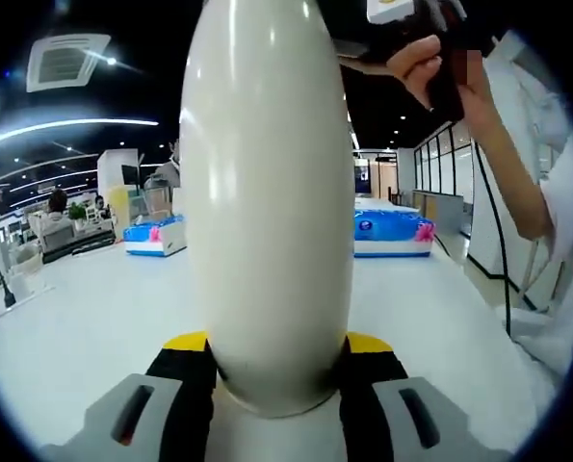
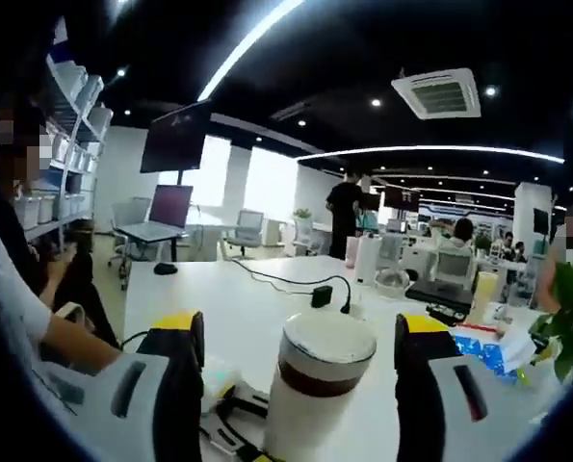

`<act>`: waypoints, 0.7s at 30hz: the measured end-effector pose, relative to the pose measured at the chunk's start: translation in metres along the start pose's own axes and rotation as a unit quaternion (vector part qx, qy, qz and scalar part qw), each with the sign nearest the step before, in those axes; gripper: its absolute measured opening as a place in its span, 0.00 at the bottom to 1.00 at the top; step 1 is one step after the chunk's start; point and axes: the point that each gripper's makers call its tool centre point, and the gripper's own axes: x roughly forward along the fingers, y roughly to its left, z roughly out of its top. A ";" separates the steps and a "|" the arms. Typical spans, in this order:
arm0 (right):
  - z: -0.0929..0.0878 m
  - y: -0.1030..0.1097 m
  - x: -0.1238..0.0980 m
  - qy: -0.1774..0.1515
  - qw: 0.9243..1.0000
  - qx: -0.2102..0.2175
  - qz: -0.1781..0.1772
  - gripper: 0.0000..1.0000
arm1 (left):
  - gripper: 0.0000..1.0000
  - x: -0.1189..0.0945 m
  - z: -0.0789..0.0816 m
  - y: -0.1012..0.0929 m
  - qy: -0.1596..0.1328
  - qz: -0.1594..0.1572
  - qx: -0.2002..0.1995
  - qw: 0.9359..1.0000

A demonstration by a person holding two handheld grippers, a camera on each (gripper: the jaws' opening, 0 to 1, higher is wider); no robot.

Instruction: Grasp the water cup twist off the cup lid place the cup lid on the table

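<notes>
The water cup (image 1: 267, 192), a tall white body, stands between the yellow-tipped jaws of my left gripper (image 1: 276, 348), which is shut on its lower part. In the right gripper view I look down on the same cup (image 2: 305, 414) with its white lid (image 2: 329, 339) over a brown band. My right gripper (image 2: 300, 339) is open, its jaws standing either side of the lid with a gap on each side. A hand (image 1: 430, 63) holds that gripper above the cup. Parts of the left gripper (image 2: 230, 412) show low beside the cup.
The white table (image 2: 238, 308) carries a black adapter with its cable (image 2: 322, 295), a blue packet (image 2: 479, 346) and a laptop (image 2: 440, 289). Blue boxes (image 1: 392, 233) lie behind the cup. A black cable (image 1: 493, 241) hangs at the right. A person (image 2: 344, 217) stands far off.
</notes>
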 end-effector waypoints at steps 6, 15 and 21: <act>0.004 -0.011 -0.009 -0.023 0.995 0.014 -0.095 0.89 | 0.51 0.000 0.000 0.001 0.000 0.000 0.000 1.000; -0.001 0.009 -0.011 -0.053 0.984 0.071 -0.155 0.91 | 0.51 0.000 0.000 0.000 0.000 0.000 0.000 1.000; -0.004 0.012 -0.016 -0.090 0.964 0.119 -0.219 0.92 | 0.51 0.001 0.000 0.000 0.000 0.000 0.000 1.000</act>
